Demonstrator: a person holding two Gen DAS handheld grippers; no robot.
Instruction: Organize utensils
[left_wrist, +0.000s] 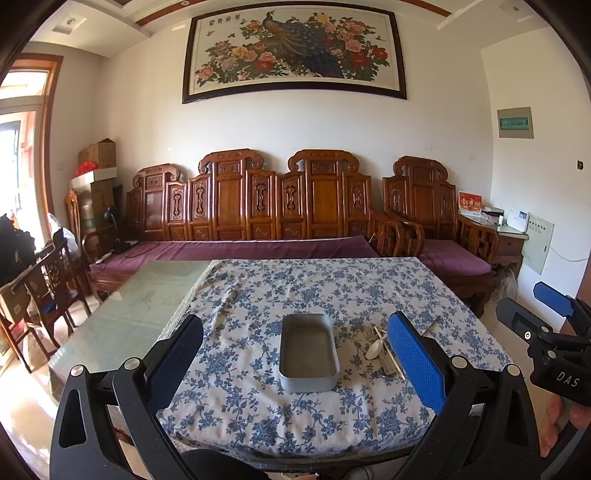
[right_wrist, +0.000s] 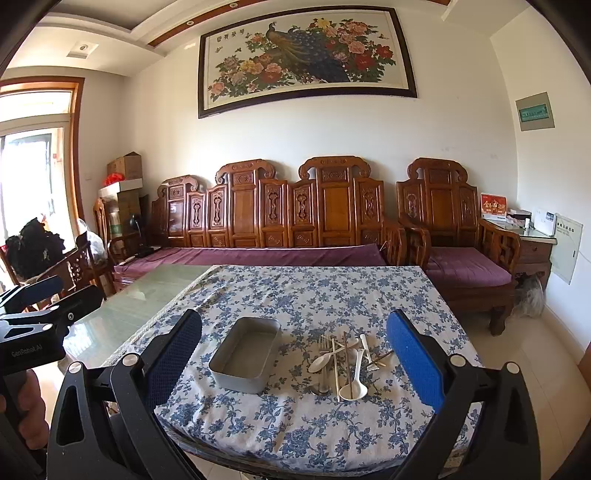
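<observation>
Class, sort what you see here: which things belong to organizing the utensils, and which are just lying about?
Belongs to the job:
- metal tray, empty
- utensil pile right of it: white spoons, fork, chopsticks
- left tongs and right tongs, both open

Just lying about:
- floral tablecloth
- carved wooden sofa
- peacock painting

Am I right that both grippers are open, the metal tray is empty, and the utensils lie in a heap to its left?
Not quite: the utensil pile lies to the right of the metal tray, as the right wrist view shows. The tray is empty, and both the left gripper and right gripper are open.
</observation>
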